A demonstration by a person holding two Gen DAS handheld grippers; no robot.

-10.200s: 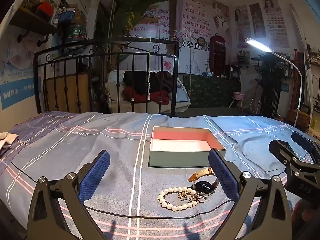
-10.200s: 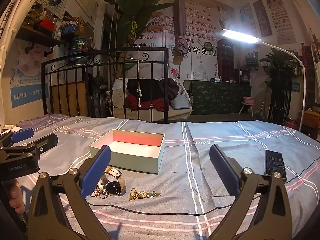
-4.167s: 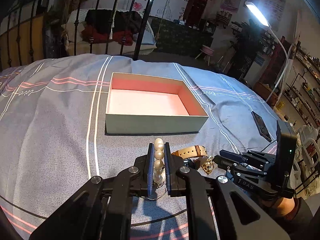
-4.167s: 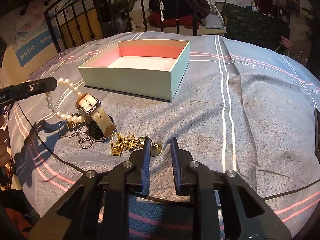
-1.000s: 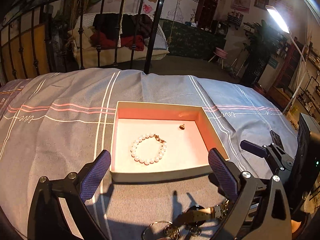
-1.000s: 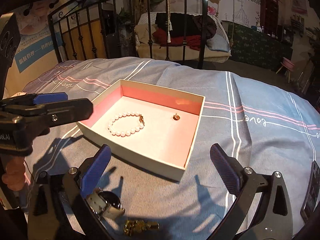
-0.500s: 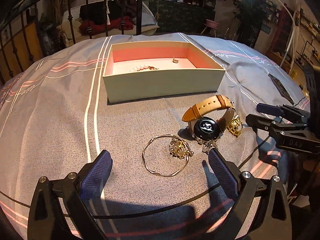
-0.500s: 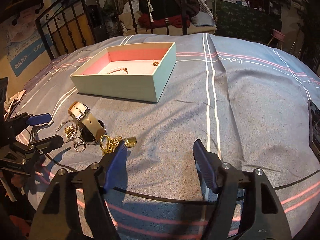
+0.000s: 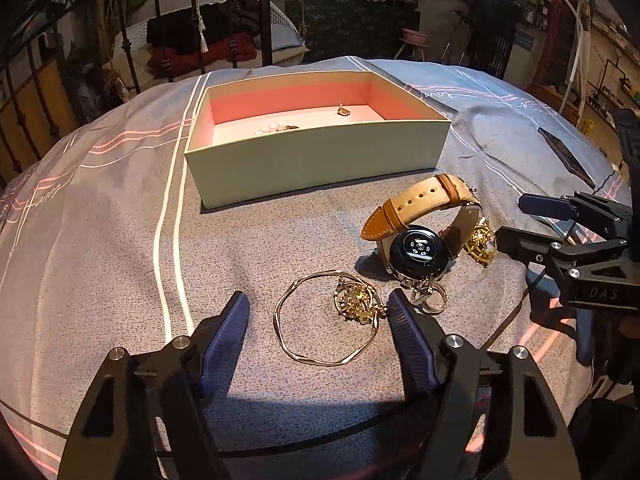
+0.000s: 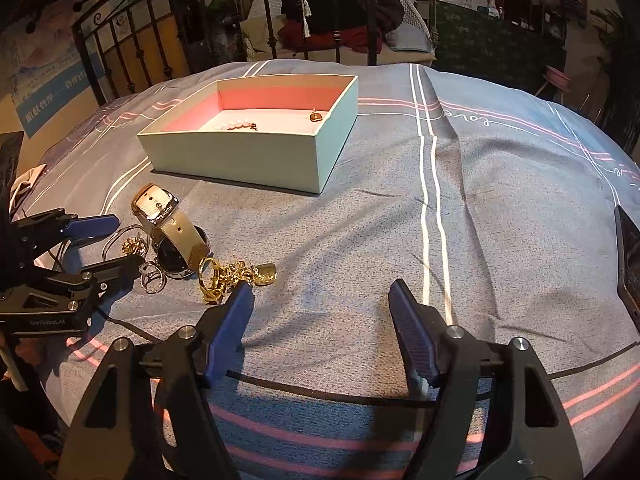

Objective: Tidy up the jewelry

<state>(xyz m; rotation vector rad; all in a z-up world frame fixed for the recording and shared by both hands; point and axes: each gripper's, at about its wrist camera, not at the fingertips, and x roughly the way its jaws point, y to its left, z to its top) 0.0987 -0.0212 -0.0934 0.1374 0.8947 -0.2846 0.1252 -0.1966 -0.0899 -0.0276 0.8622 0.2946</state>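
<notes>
An open box [image 9: 320, 160] [image 10: 240, 156], pink inside, holds a pearl bracelet [image 9: 272, 130] [image 10: 236, 123] and a small gold pendant [image 9: 343, 111] [image 10: 316, 116]. In front of it lie a thin gold bangle [image 9: 326, 320] with a gold charm [image 9: 354, 300], a tan-strapped watch [image 9: 420, 248] [image 10: 168, 216], silver rings [image 9: 430, 300] [image 10: 152, 276] and a gold chain cluster [image 9: 482, 240] [image 10: 236, 274]. My left gripper [image 9: 316, 320] [image 10: 116, 242] is closing, its jaws either side of the bangle without pressing it. My right gripper [image 10: 320, 304] [image 9: 520, 222] is opening over bare cover, its left fingertip beside the gold chain.
Everything lies on a grey striped bed cover [image 10: 440, 220]. A dark phone [image 10: 628, 256] [image 9: 564, 156] rests at the right edge. A black cable [image 10: 320, 388] crosses the cover near the grippers. A black iron bed frame [image 10: 140, 40] stands behind the box.
Both grippers came down and back from above the box to the jewelry pile. Since half a second ago the left jaws have narrowed around the bangle and the right jaws have widened slightly.
</notes>
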